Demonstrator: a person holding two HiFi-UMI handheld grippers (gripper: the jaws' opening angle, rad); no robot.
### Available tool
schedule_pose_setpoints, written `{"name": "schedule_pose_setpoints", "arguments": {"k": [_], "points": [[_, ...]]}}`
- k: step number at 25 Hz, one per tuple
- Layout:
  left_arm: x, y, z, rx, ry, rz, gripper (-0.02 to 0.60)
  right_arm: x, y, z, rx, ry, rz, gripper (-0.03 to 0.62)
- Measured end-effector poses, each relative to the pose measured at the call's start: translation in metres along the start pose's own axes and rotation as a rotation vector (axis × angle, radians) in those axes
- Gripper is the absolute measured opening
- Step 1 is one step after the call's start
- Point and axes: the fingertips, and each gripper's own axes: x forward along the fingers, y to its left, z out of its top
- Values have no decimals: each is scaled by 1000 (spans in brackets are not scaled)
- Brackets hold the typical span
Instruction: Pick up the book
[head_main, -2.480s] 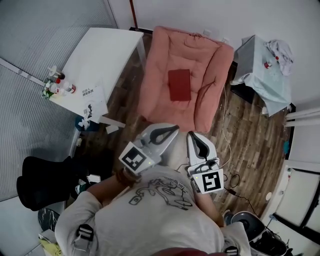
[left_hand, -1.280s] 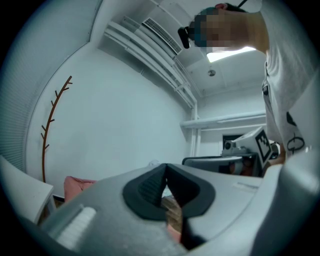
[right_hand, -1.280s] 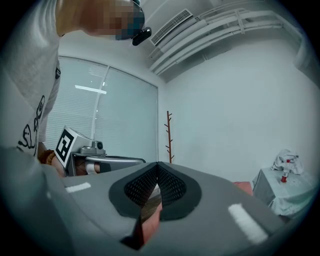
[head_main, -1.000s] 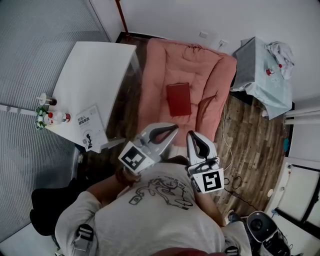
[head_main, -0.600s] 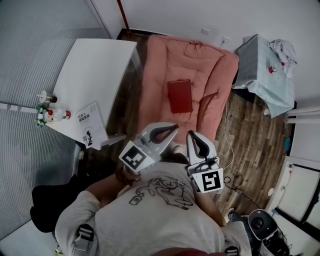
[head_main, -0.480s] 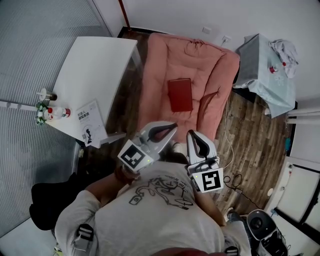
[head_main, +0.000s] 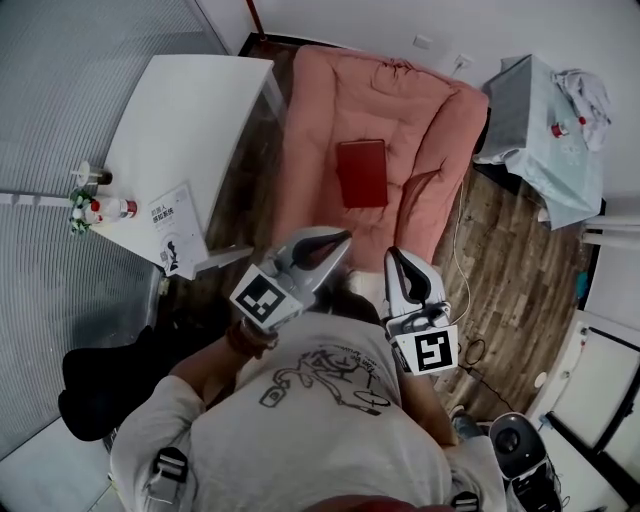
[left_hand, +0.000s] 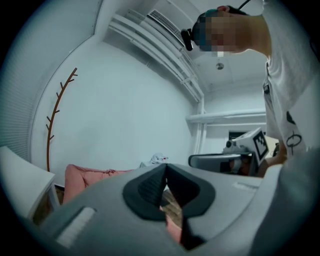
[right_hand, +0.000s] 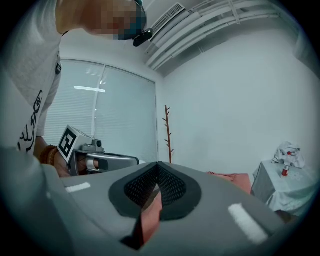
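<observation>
A dark red book (head_main: 362, 173) lies flat in the middle of a pink cushioned seat (head_main: 330, 110) on the floor. Both grippers hang short of the seat's near edge, well apart from the book. My left gripper (head_main: 344, 237) is shut, with nothing between its fingers, and points toward the seat. To its right, my right gripper (head_main: 392, 254) is shut and empty too. In the left gripper view the shut jaws (left_hand: 165, 166) show only a strip of pink seat (left_hand: 82, 176) beyond them. The right gripper view has its jaws (right_hand: 157, 164) closed, and the book is hidden there.
A white table (head_main: 190, 110) stands left of the seat, with a printed booklet (head_main: 175, 228) and small bottles (head_main: 92, 207) at its near end. A cloth-covered side table (head_main: 545, 125) stands at the right. A cable (head_main: 455, 250) trails over the wooden floor. A bare branch coat stand (right_hand: 168, 132) leans by the wall.
Both grippers have sunk a little and drifted apart, the right one shifting to the right. The head view has swung slightly. The book lies where it was.
</observation>
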Motion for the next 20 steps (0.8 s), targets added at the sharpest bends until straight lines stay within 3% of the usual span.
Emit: {"name": "schedule_pose_setpoints", "arguments": {"k": [10,20], "points": [[38,10,-24,-7,48,-26,8,14,-37,-29,15,44,32,22],[66,51,-84,-44,91,-28,44,47,-63,-89,81,93,41,66]]}}
